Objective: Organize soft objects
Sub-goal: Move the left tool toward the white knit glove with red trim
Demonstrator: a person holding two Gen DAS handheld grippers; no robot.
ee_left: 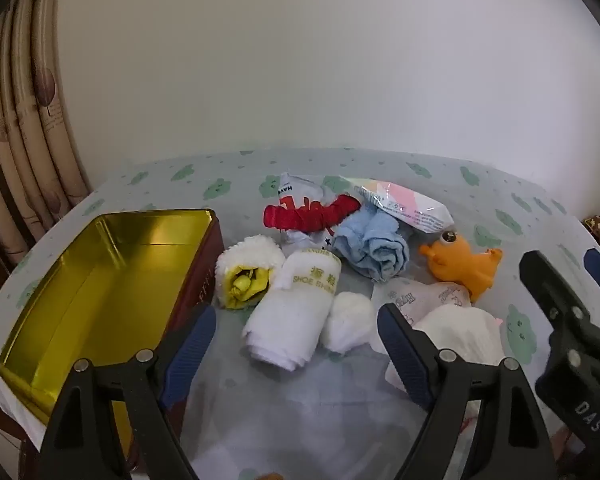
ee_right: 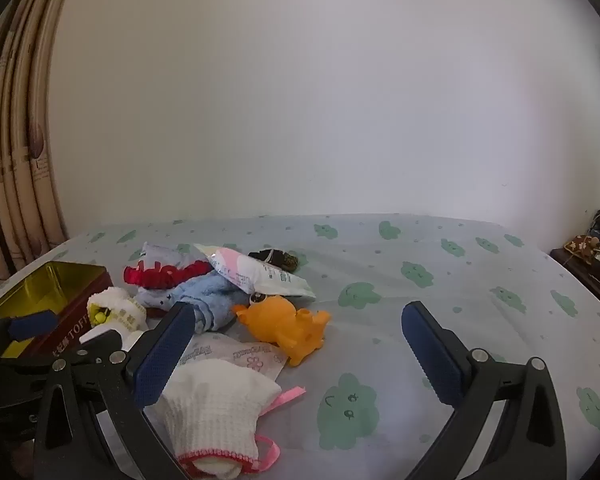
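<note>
- The left tool (ee_left: 296, 328) is released, its blue-padded jaws spread wide with nothing between the pads; it hangs tilted down over a heap of soft things on a bed.
- Just past its jaws lie a rolled white shoe-shine cloth (ee_left: 290, 312) with yellow lettering and a small white ball (ee_left: 348, 326), touching each other.
- Left of the cloth is a fluffy white roll with a yellow core (ee_left: 248, 272), next to the open gold-lined tin (ee_left: 100, 280), which holds nothing.
- Farther back lie a blue towel roll (ee_left: 374, 250), a red-and-grey printed sock (ee_left: 308, 212) and a pink-and-white packet (ee_left: 404, 204).
- The right tool (ee_right: 296, 344) is also released, jaws wide and gripping nothing, over the sheet.
- Its left finger stands over the edge of a white knitted pouch with pink trim (ee_right: 216, 408), which lies on a tissue packet (ee_right: 236, 354).
- Beyond it an orange rubber toy (ee_right: 288, 328) lies on its side.
- The bedsheet (ee_right: 460, 280) is pale with green cloud faces; a curtain (ee_right: 12, 152) hangs at the left.
</note>
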